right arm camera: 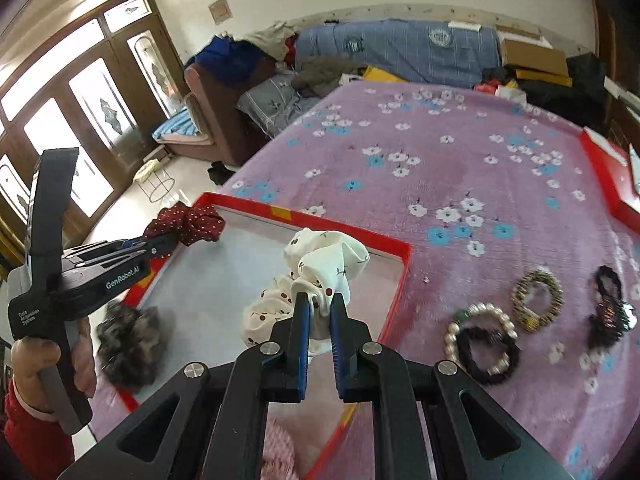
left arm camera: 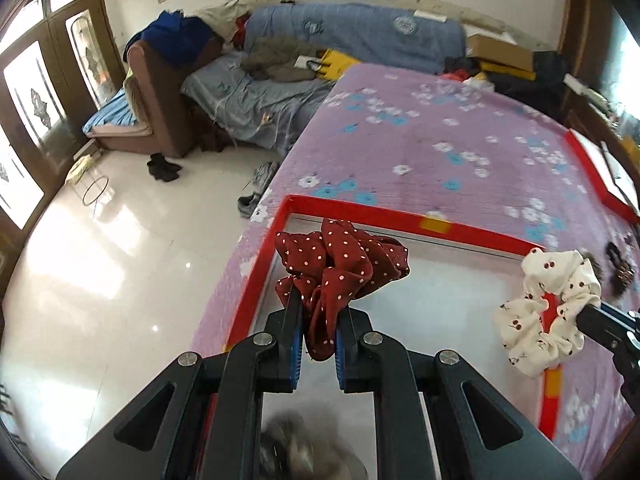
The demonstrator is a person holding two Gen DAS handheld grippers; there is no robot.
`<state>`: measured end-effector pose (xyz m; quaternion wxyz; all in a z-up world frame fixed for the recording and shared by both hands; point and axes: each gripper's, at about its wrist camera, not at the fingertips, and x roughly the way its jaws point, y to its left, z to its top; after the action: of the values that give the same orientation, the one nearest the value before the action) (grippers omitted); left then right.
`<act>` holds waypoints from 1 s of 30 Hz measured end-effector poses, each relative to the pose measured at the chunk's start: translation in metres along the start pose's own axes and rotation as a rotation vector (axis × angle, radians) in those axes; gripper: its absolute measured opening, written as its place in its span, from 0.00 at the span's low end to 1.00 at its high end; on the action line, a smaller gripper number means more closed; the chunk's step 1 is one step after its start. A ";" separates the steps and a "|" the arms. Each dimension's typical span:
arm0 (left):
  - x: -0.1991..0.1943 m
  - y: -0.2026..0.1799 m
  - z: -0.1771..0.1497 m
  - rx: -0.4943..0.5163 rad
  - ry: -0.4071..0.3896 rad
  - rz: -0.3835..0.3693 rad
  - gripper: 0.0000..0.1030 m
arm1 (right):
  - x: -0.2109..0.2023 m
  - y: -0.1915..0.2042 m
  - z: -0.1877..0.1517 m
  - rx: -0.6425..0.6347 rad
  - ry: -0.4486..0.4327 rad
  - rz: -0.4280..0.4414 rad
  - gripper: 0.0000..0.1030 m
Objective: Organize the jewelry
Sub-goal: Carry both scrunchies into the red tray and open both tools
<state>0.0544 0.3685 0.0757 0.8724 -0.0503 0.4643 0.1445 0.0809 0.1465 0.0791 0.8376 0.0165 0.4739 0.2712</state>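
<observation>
Left gripper (left arm camera: pixel 318 322) clenched on dark red polka-dot fabric scrunchie (left arm camera: pixel 340 264), crumpled folds bunched above pads, hanging over shallow red-rimmed tray (left arm camera: pixel 400 222) with pale smooth floor. Right gripper (right arm camera: pixel 320 312) clenched on cream cherry-print scrunchie (right arm camera: pixel 320 268), soft, ruffled, over same tray. Fuzzy grey scrunchie (right arm camera: pixel 128 344) lies in tray, 9 o'clock of right gripper. At 3 o'clock on purple floral fleece blanket (right arm camera: pixel 440 152): pearl-bead bracelet (right arm camera: pixel 480 324), black hair tie (right arm camera: pixel 490 356), speckled ring-shaped band (right arm camera: pixel 538 300).

Counting four scrunchies: a red dotted one (right arm camera: pixel 188 222), a white cherry one (right arm camera: pixel 316 280), a grey fuzzy one (right arm camera: pixel 128 348) and a pink one (right arm camera: pixel 276 452). Out on the bed (right arm camera: pixel 440 152) I see a pearl bracelet (right arm camera: pixel 480 320), a black band (right arm camera: pixel 488 354), a beaded bracelet (right arm camera: pixel 538 294) and a dark hair tie (right arm camera: pixel 608 312), plus two red trays (right arm camera: pixel 396 280).
</observation>
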 end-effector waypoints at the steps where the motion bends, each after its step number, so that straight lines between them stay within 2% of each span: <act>1: 0.008 0.002 0.004 -0.009 0.010 0.002 0.12 | 0.007 -0.003 0.003 0.007 0.010 -0.001 0.11; 10: 0.039 0.014 0.014 -0.068 0.051 -0.006 0.14 | 0.041 -0.009 0.010 -0.004 0.051 -0.054 0.12; 13: 0.038 0.012 0.014 -0.065 0.049 -0.008 0.22 | 0.042 -0.007 0.008 -0.023 0.041 -0.084 0.13; 17: 0.028 0.012 0.013 -0.083 0.027 -0.027 0.39 | 0.036 -0.006 0.009 -0.029 0.019 -0.092 0.32; 20: 0.016 0.015 0.012 -0.108 0.007 -0.053 0.42 | 0.024 -0.002 0.009 -0.052 -0.017 -0.109 0.44; 25: -0.012 0.018 0.007 -0.130 -0.025 -0.071 0.43 | -0.002 0.000 0.005 -0.063 -0.058 -0.110 0.50; 30: -0.052 0.012 -0.011 -0.136 -0.075 -0.063 0.52 | -0.033 -0.005 -0.012 -0.052 -0.081 -0.089 0.55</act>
<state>0.0149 0.3664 0.1128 0.8879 -0.1187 0.4185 0.1498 0.0601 0.1245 0.0970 0.8675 -0.0154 0.4328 0.2447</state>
